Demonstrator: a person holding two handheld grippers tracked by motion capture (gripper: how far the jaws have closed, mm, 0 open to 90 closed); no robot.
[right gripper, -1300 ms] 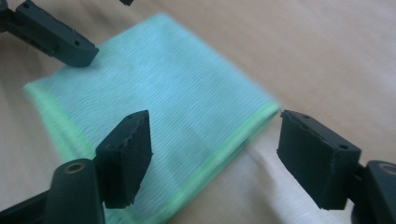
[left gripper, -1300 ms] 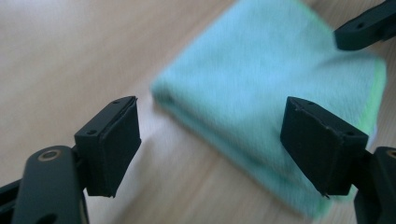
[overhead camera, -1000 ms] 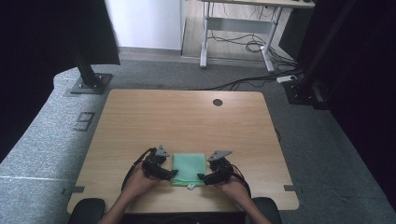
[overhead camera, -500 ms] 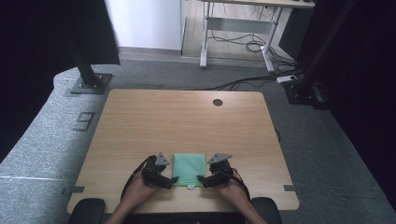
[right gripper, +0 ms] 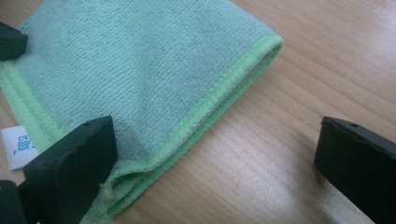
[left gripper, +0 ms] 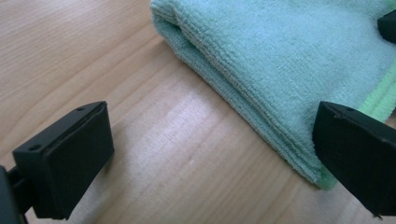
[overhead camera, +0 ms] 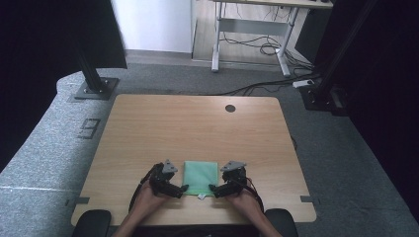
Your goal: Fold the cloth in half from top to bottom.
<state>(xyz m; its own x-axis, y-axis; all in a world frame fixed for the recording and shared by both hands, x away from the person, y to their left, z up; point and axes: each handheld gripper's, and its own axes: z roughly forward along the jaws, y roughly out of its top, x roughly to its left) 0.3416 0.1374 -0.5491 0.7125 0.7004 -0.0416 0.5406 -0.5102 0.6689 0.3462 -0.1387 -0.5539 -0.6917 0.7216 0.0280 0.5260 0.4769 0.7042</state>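
A folded green microfibre cloth (overhead camera: 200,177) lies flat near the table's front edge, with a small white label (overhead camera: 201,196) at its near side. My left gripper (overhead camera: 184,189) is at the cloth's near left corner, open, its jaws straddling the folded edge (left gripper: 261,116) low over the wood. My right gripper (overhead camera: 211,187) is at the near right corner, also open, one jaw over the cloth (right gripper: 140,79) and the other over bare wood. The label (right gripper: 18,147) shows beside the right gripper's left jaw. Neither holds anything.
The wooden table (overhead camera: 197,128) stretches away beyond the cloth, with a round cable hole (overhead camera: 230,108) near its far edge. Grey carpet surrounds it. Black stand bases (overhead camera: 94,89) sit at the far left and right, and a white desk frame (overhead camera: 247,29) stands behind.
Both hands have drawn slightly nearer the front edge and closer to the cloth's near corners. The cloth has stayed in place.
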